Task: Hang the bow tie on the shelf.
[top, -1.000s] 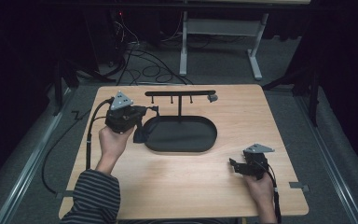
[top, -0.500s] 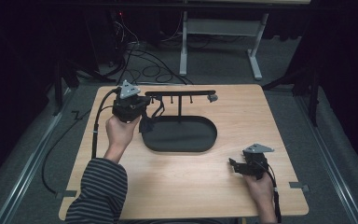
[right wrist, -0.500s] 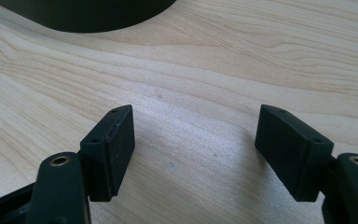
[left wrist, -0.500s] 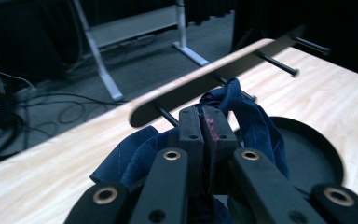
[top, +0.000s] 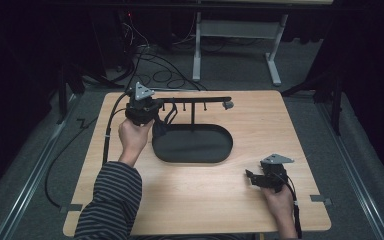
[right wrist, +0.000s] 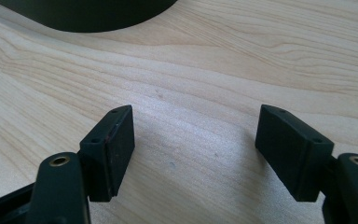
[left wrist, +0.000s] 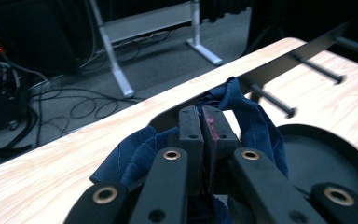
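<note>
Your left gripper (left wrist: 200,140) has its jaws pressed together on a dark blue cloth (left wrist: 256,123), pinching a fold so the rest bunches and drapes to either side of the pads. You hold it up at the left end of the black peg rack (top: 195,100), right against the bar, seemingly so a fold can catch on one of the pegs (left wrist: 270,98) above the oval black tray (top: 192,145). The cloth looks soft, stitched and crumpled. Your right gripper (right wrist: 196,149) rests low over the wooden table (right wrist: 223,70) with its jaws spread wide and empty, well apart from the rack.
</note>
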### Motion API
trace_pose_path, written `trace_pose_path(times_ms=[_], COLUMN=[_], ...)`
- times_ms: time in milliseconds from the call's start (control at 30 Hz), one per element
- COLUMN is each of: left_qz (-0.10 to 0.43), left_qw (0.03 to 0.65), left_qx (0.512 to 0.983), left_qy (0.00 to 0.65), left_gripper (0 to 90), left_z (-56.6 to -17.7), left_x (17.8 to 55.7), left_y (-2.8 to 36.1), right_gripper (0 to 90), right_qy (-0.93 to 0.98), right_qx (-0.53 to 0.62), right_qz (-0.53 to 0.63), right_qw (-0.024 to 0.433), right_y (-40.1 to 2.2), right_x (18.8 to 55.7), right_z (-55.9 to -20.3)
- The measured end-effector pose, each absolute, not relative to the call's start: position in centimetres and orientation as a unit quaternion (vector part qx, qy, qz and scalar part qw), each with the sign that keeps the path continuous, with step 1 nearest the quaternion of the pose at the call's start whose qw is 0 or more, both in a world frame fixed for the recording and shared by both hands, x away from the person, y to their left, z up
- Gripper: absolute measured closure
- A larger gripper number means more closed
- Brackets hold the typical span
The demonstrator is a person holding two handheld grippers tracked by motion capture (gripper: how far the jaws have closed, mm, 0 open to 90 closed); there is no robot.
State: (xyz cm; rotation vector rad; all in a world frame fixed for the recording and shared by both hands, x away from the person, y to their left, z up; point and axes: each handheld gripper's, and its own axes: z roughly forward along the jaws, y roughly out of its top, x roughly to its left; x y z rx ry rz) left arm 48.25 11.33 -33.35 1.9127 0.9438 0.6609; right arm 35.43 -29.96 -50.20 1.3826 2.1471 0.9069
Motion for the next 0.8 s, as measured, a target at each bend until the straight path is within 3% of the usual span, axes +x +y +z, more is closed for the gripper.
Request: trace_pose_path(times_ms=[800], left_qz=[0.269], left_qw=[0.451], left_qx=[0.749], left_qy=[0.404], left_gripper=[82.2], left_z=[-36.2], left_x=[47.9], left_y=[13.6], right_gripper=[29.8], right_qy=[0.777], right_qx=[0.494], right_qz=[0.327], right_qw=[0.215], right_y=[-29.9], right_x=[35.5], right_z=[-50.2])
